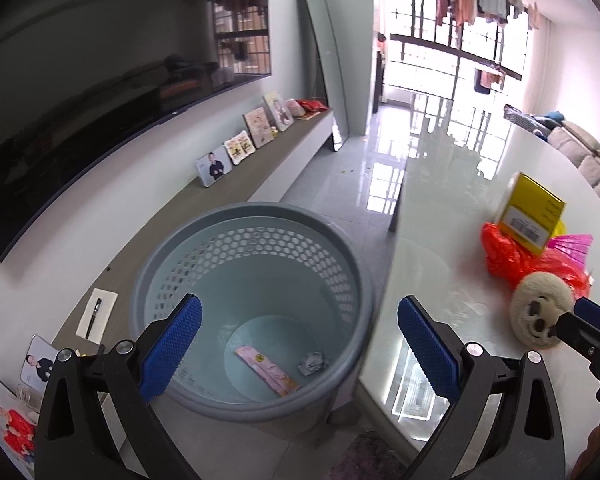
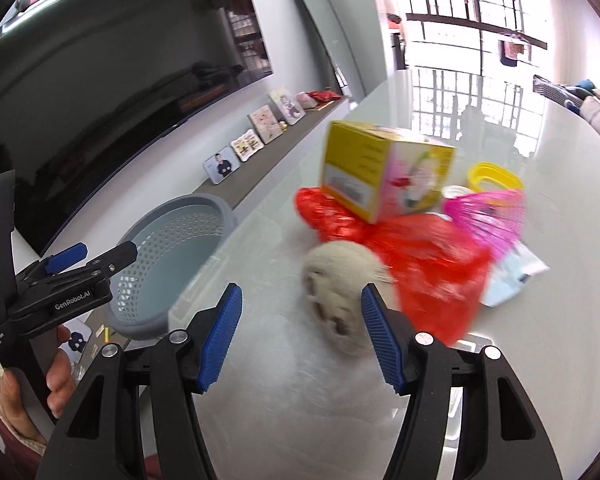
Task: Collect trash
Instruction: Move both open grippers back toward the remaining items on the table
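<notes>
trash pile [image 2: 416,248] lies just ahead of the open, empty right gripper [image 2: 300,340].

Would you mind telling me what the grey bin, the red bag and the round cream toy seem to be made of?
The grey bin looks like moulded plastic with a matte finish: smooth rim, regular round holes in its wall. The red bag seems thin plastic film, crinkled and slightly see-through. The round cream toy appears to be plush fabric, judging by its fuzzy surface and dark face marks, though the right view blurs it.
</notes>
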